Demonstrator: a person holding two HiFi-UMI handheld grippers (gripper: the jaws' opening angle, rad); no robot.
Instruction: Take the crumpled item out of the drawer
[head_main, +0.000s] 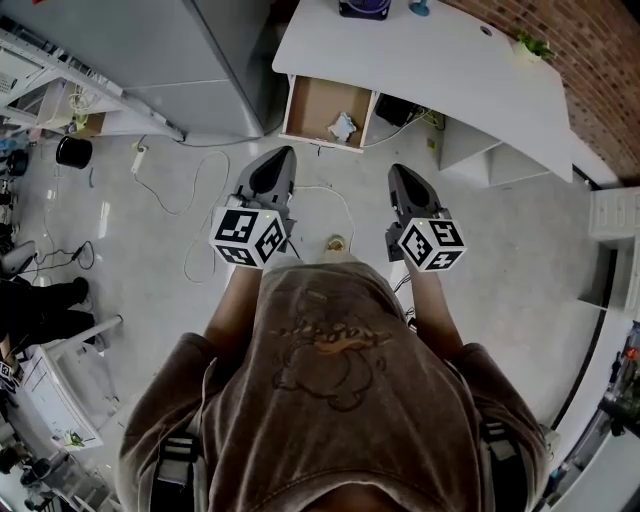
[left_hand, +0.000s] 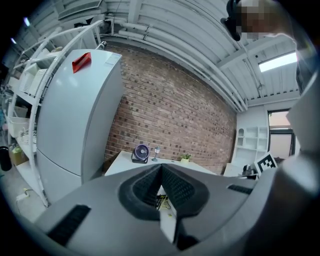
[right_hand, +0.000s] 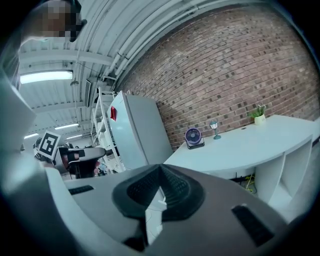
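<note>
Wad (head_main: 342, 126) is sitting in the open drawer (head_main: 305, 108), toward its right side, nothing else showing in there. Drawer is hanging out from under the desk (head_main: 420, 60). Left gripper (head_main: 282, 155) and right gripper (head_main: 398, 172) are both hovering over the floor, well apart from the drawer and pointing toward it. Both claws are sitting fully together, with nothing between the pads. Reading this as the approach step, with the reach not yet begun. Next move, my call: one gripper is needing its jaws opened, lowered into the drawer from above, straddling the wad, then closing. Right one is looking nearer.
</note>
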